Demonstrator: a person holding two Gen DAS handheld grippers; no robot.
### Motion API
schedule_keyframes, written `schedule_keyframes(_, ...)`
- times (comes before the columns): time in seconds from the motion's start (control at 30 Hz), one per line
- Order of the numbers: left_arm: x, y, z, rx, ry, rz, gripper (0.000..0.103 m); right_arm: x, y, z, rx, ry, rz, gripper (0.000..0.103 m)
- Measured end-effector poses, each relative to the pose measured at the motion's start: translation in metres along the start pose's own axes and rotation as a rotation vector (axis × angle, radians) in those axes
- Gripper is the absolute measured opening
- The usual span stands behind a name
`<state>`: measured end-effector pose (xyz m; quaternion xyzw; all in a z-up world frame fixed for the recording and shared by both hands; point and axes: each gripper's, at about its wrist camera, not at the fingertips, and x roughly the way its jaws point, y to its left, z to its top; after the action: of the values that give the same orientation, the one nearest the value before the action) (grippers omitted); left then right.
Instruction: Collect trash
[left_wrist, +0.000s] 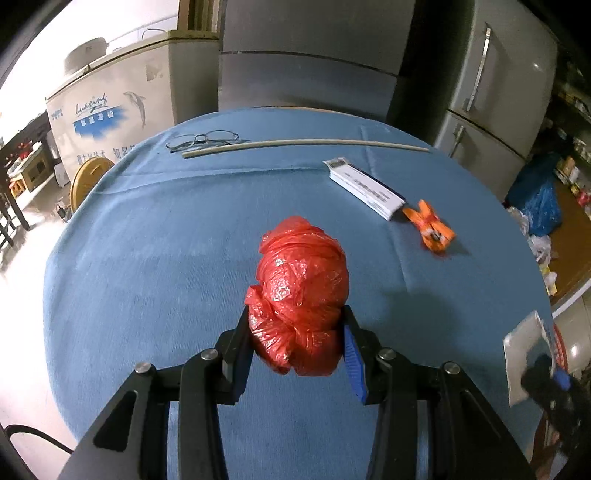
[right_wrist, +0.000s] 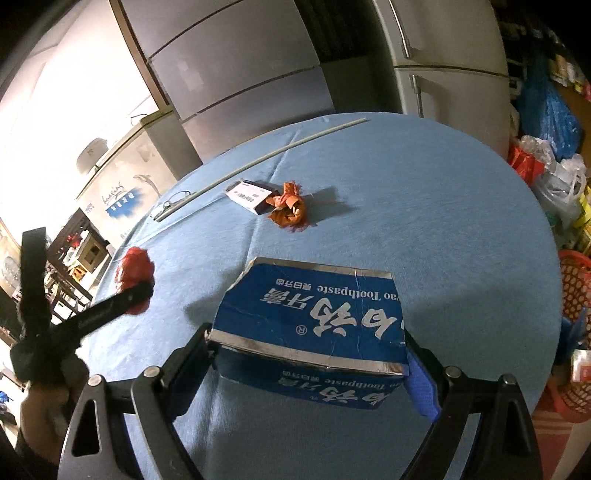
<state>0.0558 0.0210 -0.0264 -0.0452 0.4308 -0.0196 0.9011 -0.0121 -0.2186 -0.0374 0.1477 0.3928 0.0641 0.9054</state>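
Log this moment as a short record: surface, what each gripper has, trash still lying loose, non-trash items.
surface: round table with blue cloth
left gripper: shut on red plastic bag
right gripper: shut on blue toothpaste box
loose trash: crumpled orange wrapper; small white and blue box beside it
non-trash: glasses; long thin stick

"Toothpaste" on blue box (upside-down)
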Motion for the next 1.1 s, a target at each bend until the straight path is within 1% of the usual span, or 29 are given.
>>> schedule_keyframes(0.2,-0.003,-0.011,-0.021,0.025,0.003,0.013,0.045,-0.012,-0.005,-0.005,0.006,-0.015,-0.019,0.093)
schedule_keyframes(0.4,-0.008,-0.026,-0.031,0.059,-0.001,-0.003,0.045,-0.020,-0.015,-0.008,0.018,-0.029,-0.037,0.093)
schedule_keyframes(0.57,-0.009,-0.038,-0.035,0.086,-0.001,-0.003,0.045,-0.024,-0.021,-0.009,0.028,-0.034,-0.045,0.093)
schedule_keyframes(0.67,-0.007,-0.042,-0.037,0.099,0.005,0.011,0.045,-0.024,-0.023,-0.010,0.034,-0.034,-0.046,0.093)
schedule_keyframes(1.1,0.001,-0.041,-0.041,0.105,0.033,0.052,0.045,-0.020,-0.025,-0.011,0.039,-0.021,-0.040,0.093)
